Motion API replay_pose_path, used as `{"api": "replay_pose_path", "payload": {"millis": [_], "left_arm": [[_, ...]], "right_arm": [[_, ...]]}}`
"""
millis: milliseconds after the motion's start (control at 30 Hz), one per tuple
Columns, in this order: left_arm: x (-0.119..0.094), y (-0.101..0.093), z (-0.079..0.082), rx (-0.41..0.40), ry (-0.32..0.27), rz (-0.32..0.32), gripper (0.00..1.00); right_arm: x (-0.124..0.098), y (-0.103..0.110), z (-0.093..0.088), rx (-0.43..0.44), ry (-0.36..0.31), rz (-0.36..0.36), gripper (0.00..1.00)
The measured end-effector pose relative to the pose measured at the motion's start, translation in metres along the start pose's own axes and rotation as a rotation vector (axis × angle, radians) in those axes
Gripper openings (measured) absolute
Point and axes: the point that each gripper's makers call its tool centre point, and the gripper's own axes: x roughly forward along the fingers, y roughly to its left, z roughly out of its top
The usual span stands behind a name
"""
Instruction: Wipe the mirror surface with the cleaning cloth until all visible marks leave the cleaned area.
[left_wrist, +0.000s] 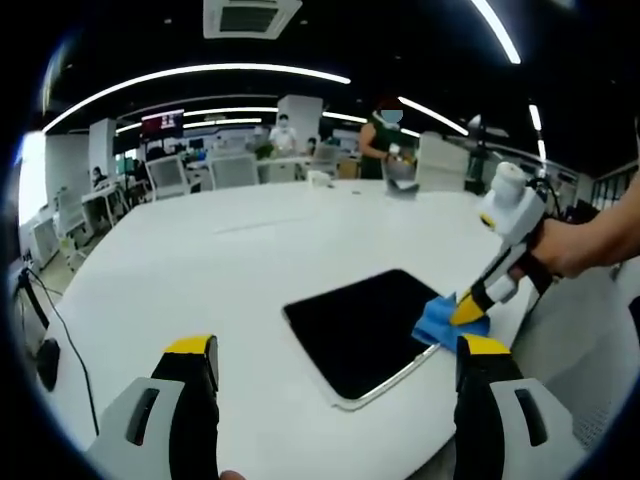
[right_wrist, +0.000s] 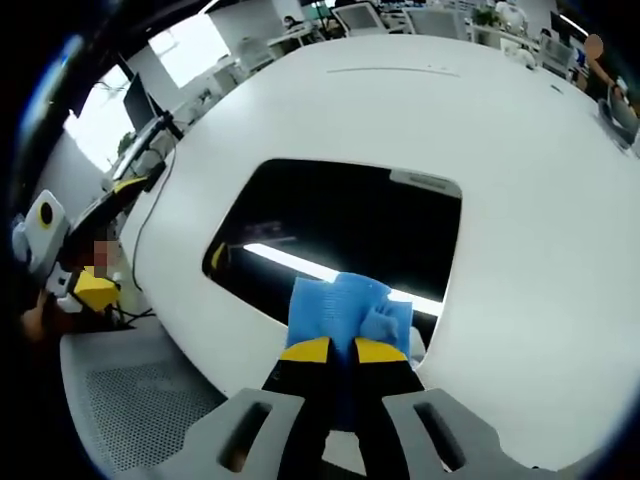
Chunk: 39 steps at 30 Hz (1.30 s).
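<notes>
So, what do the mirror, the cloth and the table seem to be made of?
Mirror: probably glass with a glossy finish, since it reflects a ceiling light strip. Cleaning cloth: soft blue fabric, perhaps microfibre; it folds and wrinkles in the right gripper. Table: smooth white top, probably laminate; faint sheen only.

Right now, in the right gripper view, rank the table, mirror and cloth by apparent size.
1. White table
2. Mirror
3. Blue cloth, held in the right tongs, so nearness enlarges it; still smallest.

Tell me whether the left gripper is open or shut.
Open. In the left gripper view, the left gripper has its two yellow-tipped jaws standing far apart, with the table showing between them and nothing held.
</notes>
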Motion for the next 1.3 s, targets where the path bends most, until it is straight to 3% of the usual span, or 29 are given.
{"api": "replay_pose_path", "payload": {"millis": [1300], "left_arm": [[0.003, 0.001, 0.006, 0.011, -0.007, -0.008, 0.99]], "right_arm": [[-0.009, -0.025, -0.005, 0.017, 0.013, -0.035, 0.02]]}}
